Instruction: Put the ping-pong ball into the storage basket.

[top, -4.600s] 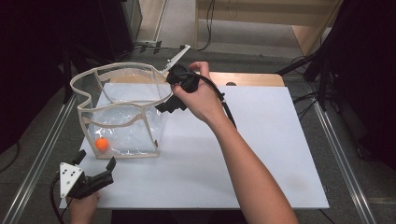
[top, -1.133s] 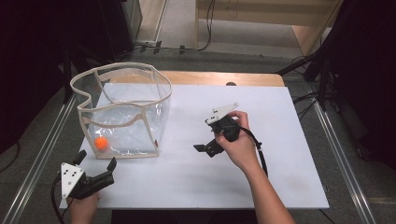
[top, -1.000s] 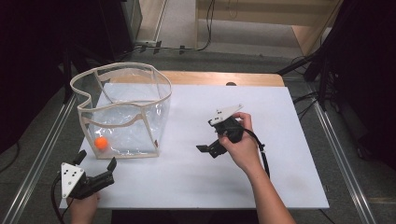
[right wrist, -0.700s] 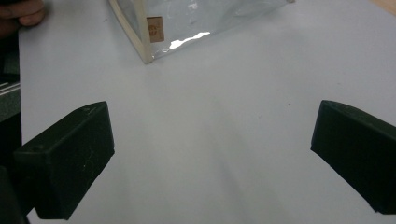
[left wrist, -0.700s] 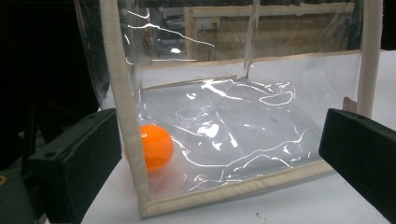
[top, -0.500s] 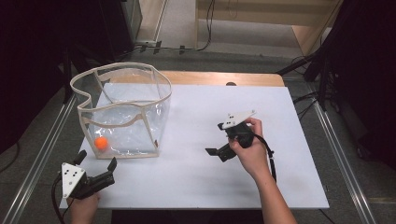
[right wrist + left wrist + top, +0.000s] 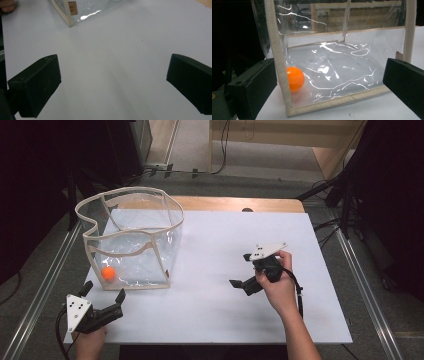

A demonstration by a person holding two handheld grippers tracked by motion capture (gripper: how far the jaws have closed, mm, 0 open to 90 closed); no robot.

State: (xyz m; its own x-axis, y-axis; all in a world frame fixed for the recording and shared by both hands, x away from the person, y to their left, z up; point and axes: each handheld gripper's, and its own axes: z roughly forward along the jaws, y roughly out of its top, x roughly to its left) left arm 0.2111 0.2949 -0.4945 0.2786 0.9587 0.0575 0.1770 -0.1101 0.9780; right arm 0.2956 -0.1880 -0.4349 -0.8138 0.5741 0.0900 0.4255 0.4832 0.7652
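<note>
In the left gripper view, the orange ball [image 7: 294, 79] is partly covered by the clear bag's [image 7: 352, 70] beige corner seam. The bag's top is cut off by the frame edge. The small tag [image 7: 72, 8] on the bag is too blurred to be read.

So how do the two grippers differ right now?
The left gripper sits at the table's near left corner, aimed at the clear bag with the orange ball. The right gripper is mid-table, right of the bag, over bare white surface. Both are open and empty.
</note>
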